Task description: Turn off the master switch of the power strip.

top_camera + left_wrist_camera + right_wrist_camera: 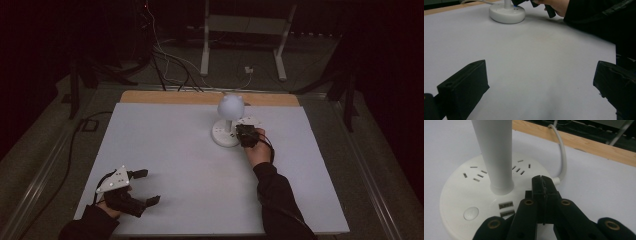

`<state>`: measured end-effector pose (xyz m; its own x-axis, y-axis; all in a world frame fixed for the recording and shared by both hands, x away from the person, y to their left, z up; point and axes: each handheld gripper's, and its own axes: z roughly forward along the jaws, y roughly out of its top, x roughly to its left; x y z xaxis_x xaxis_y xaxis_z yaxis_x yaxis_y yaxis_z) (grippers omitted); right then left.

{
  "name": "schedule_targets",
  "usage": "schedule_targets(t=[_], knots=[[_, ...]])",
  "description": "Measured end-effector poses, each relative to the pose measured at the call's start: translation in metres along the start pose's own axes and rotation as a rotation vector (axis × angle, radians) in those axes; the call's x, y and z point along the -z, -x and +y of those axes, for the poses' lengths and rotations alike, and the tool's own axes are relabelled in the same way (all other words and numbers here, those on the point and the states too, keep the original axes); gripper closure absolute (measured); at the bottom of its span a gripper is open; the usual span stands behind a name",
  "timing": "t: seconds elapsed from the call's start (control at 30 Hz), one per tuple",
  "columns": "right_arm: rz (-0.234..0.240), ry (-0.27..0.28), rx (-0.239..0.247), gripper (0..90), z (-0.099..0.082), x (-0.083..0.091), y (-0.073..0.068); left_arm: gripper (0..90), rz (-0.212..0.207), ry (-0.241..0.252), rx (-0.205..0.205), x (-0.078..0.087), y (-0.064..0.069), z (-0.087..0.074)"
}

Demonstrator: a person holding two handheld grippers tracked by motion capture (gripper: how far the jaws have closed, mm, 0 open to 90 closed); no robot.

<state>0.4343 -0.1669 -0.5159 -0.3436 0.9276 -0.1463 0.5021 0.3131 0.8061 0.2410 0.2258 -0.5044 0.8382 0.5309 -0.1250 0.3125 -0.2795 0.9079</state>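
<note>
The table [165, 145] is a big pale sheet with a wooden strip [165, 97] along its far edge, and you work from the near edge. The lamp [229, 120] stands right of centre toward the far edge: round white base [461, 202] flat on the sheet, straight white stem [495, 155] upright from the base's middle, pale globe head [230, 106] on top. The base top carries socket slots [475, 176], two small ports [506, 208] near the stem foot and a round button [471, 213] by the rim. A white cable [562, 157] leaves the base toward the far edge and goes over the wooden strip. Your right gripper [543, 185] sits at the base's right side, jaws pressed together with nothing between them, tips over the base top just beside the stem; can't tell if they touch the base. Your right hand [257, 152] and dark sleeve reach in from the near edge. Your left gripper [145, 187] rests near the near-left corner, well apart from the lamp, jaws spread wide over bare sheet, holding nothing, grey plate [114, 180] on top. In the left gripper view the base and your right hand show far off at the top
</note>
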Motion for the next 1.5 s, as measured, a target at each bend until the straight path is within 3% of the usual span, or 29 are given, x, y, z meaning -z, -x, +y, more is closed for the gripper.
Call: schedule_targets(t=[0.3, 0.37, 0.4, 0.47, 0.6, 0.67, 1.0, 1.03, 1.23, 1.33, 1.43, 1.5], knots=[[0.027, 0.021, -0.038, 90.0, -0.003, 0.001, 0.004, 0.3, 0.001, 0.006, -0.002, 0.001, 0.000, 0.000], [0.032, 0.032, -0.025, 90.0, -0.001, 0.001, 0.004, 0.3, 0.002, 0.007, -0.001, 0.001, -0.001, 0.000], [0.074, 0.022, -0.061, 90.0, 0.001, 0.003, 0.006, 0.3, 0.002, 0.007, -0.001, 0.001, -0.001, 0.000], [0.042, 0.038, -0.035, 90.0, 0.000, 0.003, 0.004, 0.3, 0.001, 0.007, 0.000, 0.001, -0.001, 0.000], [0.028, 0.081, -0.062, 90.0, -0.002, 0.008, 0.007, 0.3, 0.003, 0.011, 0.000, 0.002, -0.001, 0.000], [0.030, 0.097, -0.081, 90.0, 0.000, 0.013, 0.011, 0.3, 0.001, 0.012, 0.001, 0.002, -0.002, 0.000], [0.057, 0.090, -0.081, 81.9, 0.002, 0.022, 0.021, 0.3, 0.003, 0.012, -0.001, 0.002, -0.001, 0.001], [0.070, 0.096, -0.082, 75.4, 0.001, 0.025, 0.022, 0.3, 0.003, 0.013, -0.001, 0.002, -0.001, 0.001], [0.114, 0.100, -0.084, 61.6, 0.001, 0.030, 0.025, 0.3, -0.003, 0.014, 0.000, 0.002, -0.001, 0.001], [0.140, 0.098, -0.082, 40.3, 0.001, 0.034, 0.025, 0.3, -0.005, 0.018, -0.003, 0.002, 0.000, 0.001], [0.162, 0.093, -0.091, 33.7, 0.001, 0.036, 0.025, 0.3, -0.004, 0.019, -0.001, 0.003, -0.001, 0.001], [0.166, 0.089, -0.088, 20.6, 0.001, 0.038, 0.023, 0.3, -0.005, 0.019, -0.001, 0.003, -0.001, 0.001]])
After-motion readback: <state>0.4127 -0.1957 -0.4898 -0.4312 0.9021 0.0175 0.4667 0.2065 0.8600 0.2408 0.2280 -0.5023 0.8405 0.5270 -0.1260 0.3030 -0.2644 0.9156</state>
